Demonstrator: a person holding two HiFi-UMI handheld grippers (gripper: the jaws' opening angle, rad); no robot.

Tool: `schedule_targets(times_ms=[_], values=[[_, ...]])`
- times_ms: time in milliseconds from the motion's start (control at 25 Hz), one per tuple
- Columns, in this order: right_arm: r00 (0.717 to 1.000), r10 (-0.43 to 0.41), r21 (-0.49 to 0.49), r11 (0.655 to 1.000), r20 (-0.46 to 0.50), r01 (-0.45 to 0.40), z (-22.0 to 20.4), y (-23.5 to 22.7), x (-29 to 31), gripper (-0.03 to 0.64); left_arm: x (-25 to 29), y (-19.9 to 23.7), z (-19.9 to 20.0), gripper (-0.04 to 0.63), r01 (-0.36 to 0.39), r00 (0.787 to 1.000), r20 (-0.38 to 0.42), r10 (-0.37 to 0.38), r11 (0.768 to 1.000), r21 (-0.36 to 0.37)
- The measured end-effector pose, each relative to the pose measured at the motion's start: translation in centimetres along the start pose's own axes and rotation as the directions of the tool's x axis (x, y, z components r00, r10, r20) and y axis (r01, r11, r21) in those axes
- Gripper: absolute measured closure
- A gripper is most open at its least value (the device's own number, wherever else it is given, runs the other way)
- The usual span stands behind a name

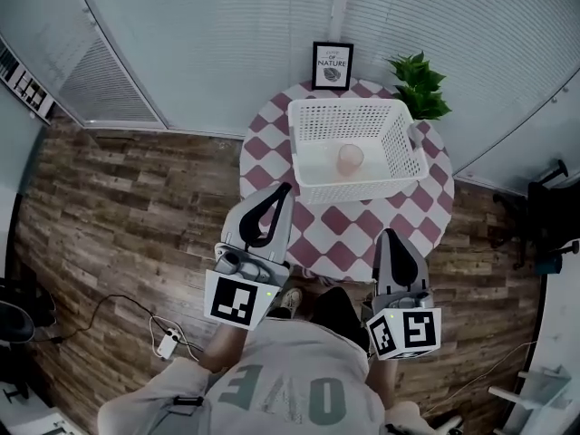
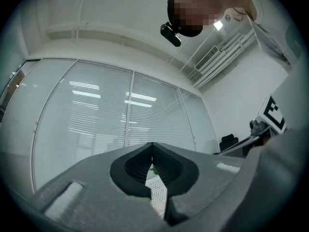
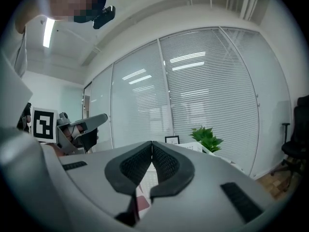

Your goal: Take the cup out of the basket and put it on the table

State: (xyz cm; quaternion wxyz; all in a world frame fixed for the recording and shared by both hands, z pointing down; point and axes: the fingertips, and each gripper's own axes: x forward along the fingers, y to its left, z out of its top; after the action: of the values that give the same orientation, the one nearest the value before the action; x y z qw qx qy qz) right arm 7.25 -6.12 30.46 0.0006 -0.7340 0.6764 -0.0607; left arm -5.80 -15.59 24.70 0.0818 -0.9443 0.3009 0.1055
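Observation:
A pale pink cup (image 1: pixel 349 159) stands inside the white perforated basket (image 1: pixel 395 149) on the round table (image 1: pixel 362 229) with a red-and-white check cloth. My left gripper (image 1: pixel 283 190) hovers over the table's near left edge, short of the basket, with its jaws shut and nothing in them. To the right, my right gripper (image 1: pixel 391 235) is over the near edge, also shut and empty. In the left gripper view the tips of the left gripper (image 2: pixel 152 145) meet, and a strip of the basket (image 2: pixel 157 191) shows below them. The right gripper (image 3: pixel 152 143) points level toward the basket (image 3: pixel 194 148).
A framed picture (image 1: pixel 333 66) and a green potted plant (image 1: pixel 419 84) stand at the table's far edge behind the basket. Glass walls with blinds curve round the back. A cable and power strip (image 1: pixel 169 342) lie on the wood floor at left. A black chair (image 1: pixel 544 211) is at right.

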Motion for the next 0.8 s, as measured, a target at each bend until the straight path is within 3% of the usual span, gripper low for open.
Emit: schedule_targets(times_ms=[160, 560, 800], values=[[0.999, 0.035, -0.029, 0.999, 0.001, -0.035, 0.6, -1.4, 2.6, 0.606, 2.5, 0.5, -1.6, 0.59, -0.025, 0.999, -0.034, 0.025, 1.0, -0.01], [0.994, 0.104, -0.045, 0.994, 0.012, -0.104, 2.5, -10.2, 8.9, 0.606, 10.9, -0.2, -1.7, 0.591, -0.124, 0.992, -0.03, 0.125, 0.992, 0.039], [0.988, 0.153, -0.013, 0.988, 0.007, -0.152, 2.8, -14.9, 11.0, 0.606, 15.6, -2.3, -3.0, 0.59, -0.145, 0.986, -0.069, 0.149, 0.988, 0.061]])
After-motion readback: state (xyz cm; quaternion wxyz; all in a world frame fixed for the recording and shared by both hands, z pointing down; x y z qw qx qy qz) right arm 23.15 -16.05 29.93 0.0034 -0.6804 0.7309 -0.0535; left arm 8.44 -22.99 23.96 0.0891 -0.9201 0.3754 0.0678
